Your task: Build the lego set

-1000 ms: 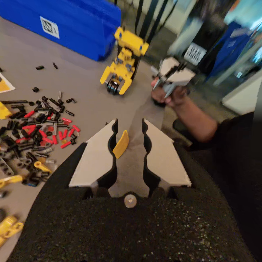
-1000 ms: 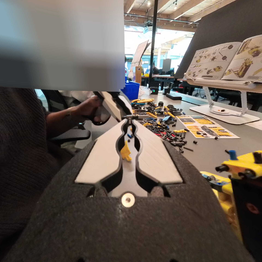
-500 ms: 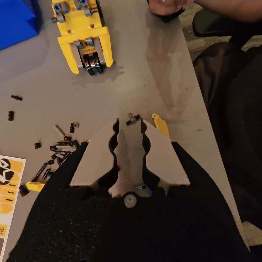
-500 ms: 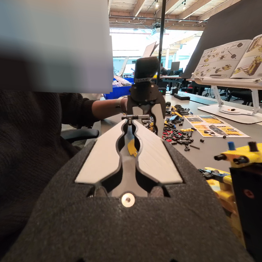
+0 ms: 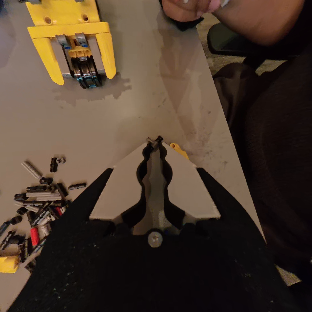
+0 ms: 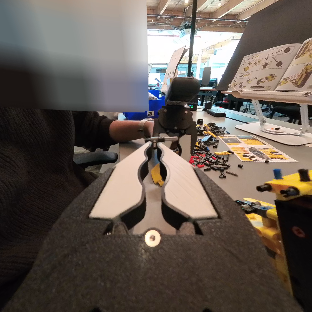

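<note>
Left wrist view first: the left gripper (image 5: 154, 146) has its fingers squeezed almost together on a tiny grey-and-black pin (image 5: 154, 141). The pin sits right at the very tips, low over the table (image 5: 118, 118) near its edge. A yellow panel (image 5: 179, 150) pokes out just beside the right finger. Off to the left there's a heap of loose parts (image 5: 38, 202), and farther up a yellow model (image 5: 76, 42). A hand (image 5: 185, 10) is at the top edge. From the right wrist view, the right gripper (image 6: 154, 147) is clamped on the stem of a grey T-piece (image 6: 162, 139), with the crossbar riding above the tips in the air. The other gripper is pointed down at the table just behind it. Beyond are more parts, a printed sheet (image 6: 253, 150) and a booklet (image 6: 270, 70) on a stand. Honestly, both grabs are tip-only pinches, so I'd guess either piece could swivel. Even pressure and no sideways nudging seems the way to go.
</note>
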A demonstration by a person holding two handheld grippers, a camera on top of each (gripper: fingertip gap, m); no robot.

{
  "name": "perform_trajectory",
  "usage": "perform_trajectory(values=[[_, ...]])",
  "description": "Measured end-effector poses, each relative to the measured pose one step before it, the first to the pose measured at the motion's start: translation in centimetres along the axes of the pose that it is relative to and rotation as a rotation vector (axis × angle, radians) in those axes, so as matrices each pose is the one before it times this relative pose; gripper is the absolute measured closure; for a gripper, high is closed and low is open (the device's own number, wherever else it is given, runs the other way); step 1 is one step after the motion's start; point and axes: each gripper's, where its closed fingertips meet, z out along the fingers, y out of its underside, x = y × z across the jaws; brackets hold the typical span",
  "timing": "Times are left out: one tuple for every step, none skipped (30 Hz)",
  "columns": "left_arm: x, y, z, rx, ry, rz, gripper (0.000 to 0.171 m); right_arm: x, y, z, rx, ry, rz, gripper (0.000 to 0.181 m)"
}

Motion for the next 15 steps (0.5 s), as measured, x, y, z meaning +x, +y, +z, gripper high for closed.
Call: perform_trajectory(values=[[0.029, -0.203, -0.073, 0.02201, 0.0105, -0.0241, 0.162, 0.009, -0.106, -0.08, 0.0081, -0.001, 0.0021, 0.179], [0.171, -0.47, -0.235, 0.04179, 0.0178, -0.0184, 0.162, -0.002, -0.147, -0.132, 0.0112, -0.0016, 0.0024, 0.179], [0.249, -0.759, -0.451, 0.05754, 0.0227, -0.0168, 0.162, -0.009, -0.19, -0.14, 0.0138, -0.0028, 0.0034, 0.179], [0.382, -1.062, -0.64, 0.07042, 0.0316, -0.0189, 0.162, -0.005, -0.22, -0.17, 0.0159, -0.0043, 0.0044, 0.179], [0.52, -1.312, -0.761, 0.08358, 0.0426, -0.0213, 0.162, -0.029, -0.23, -0.192, 0.0174, -0.006, 0.0056, 0.179], [0.616, -1.377, -0.724, 0.08794, 0.0505, -0.0235, 0.162, -0.054, -0.243, -0.193, 0.0178, -0.0092, 0.007, 0.179], [0.619, -1.111, -0.577, 0.07311, 0.0521, -0.0243, 0.162, -0.1, -0.229, -0.177, 0.0165, -0.0127, 0.0097, 0.179], [0.439, -0.678, -0.359, 0.04617, 0.0391, -0.0216, 0.162, -0.118, -0.178, -0.144, 0.013, -0.0145, 0.0134, 0.179], [0.259, -0.292, -0.185, 0.02461, 0.025, -0.0137, 0.162, -0.162, -0.097, -0.077, 0.0081, -0.0175, 0.016, 0.179], [0.161, -0.097, -0.06, 0.01342, 0.0146, -0.0071, 0.162, -0.28, -0.036, -0.02, 0.0033, -0.025, 0.019, 0.179], [0.234, -0.078, 0.001, 0.01127, 0.0179, -0.0069, 0.162, -0.375, 0.055, 0.048, -0.0021, -0.0317, 0.0237, 0.179], [0.268, -0.111, 0.039, 0.01098, 0.0223, -0.0102, 0.162, -0.412, 0.161, 0.133, -0.009, -0.0337, 0.0282, 0.179], [0.23, -0.101, 0.049, 0.00838, 0.0218, -0.011, 0.162, -0.409, 0.27, 0.224, -0.0161, -0.0336, 0.0311, 0.179], [0.146, -0.001, 0.05, 0.00043, 0.0165, -0.0091, 0.162, -0.413, 0.351, 0.303, -0.0217, -0.0338, 0.0309, 0.18], [0.047, 0.133, 0.081, -0.00716, 0.0083, -0.0051, 0.162, -0.38, 0.413, 0.356, -0.0254, -0.0307, 0.0264, 0.18]])
